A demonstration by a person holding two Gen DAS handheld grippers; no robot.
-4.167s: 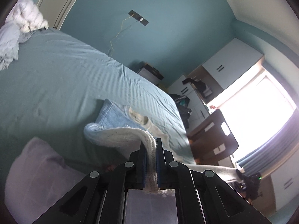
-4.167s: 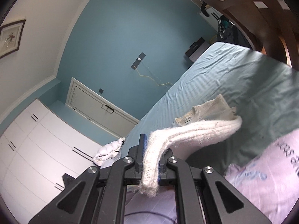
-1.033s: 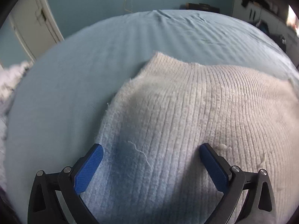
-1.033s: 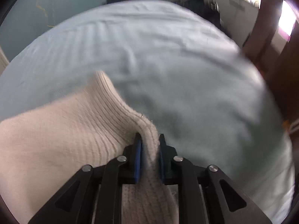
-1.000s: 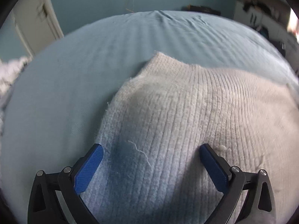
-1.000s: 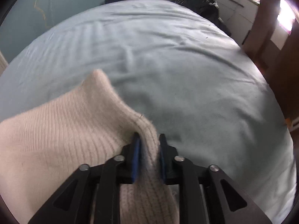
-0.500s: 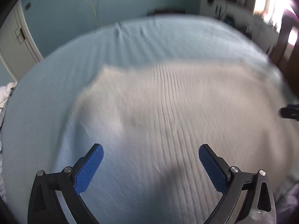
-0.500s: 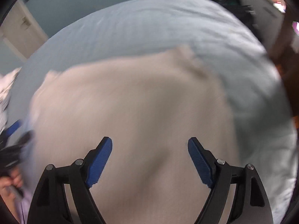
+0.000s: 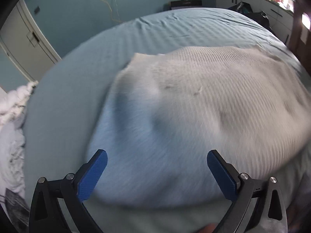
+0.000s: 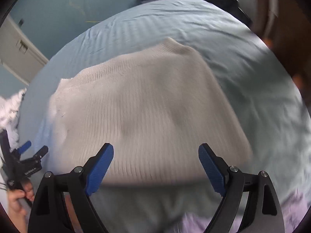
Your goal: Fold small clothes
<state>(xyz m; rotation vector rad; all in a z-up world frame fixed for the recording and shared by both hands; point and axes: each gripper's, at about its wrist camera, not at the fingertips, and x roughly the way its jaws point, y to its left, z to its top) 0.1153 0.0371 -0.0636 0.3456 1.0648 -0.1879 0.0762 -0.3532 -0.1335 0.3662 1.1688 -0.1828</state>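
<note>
Pulled back since a second ago, right gripper [image 10: 155, 162] no longer pinching the sweater [image 10: 143, 108] — spread wide and empty above its near edge. Left gripper [image 9: 157, 171] likewise wide, holding nothing. Sweater lying flat on the blue bed [image 10: 252, 62], white bundle [image 9: 11, 104] off left.

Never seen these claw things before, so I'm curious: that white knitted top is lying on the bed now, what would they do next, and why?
Probably grab one side edge of the knitted top and fold it inward, since it lies spread on the bed while left gripper and right gripper are open.
</note>
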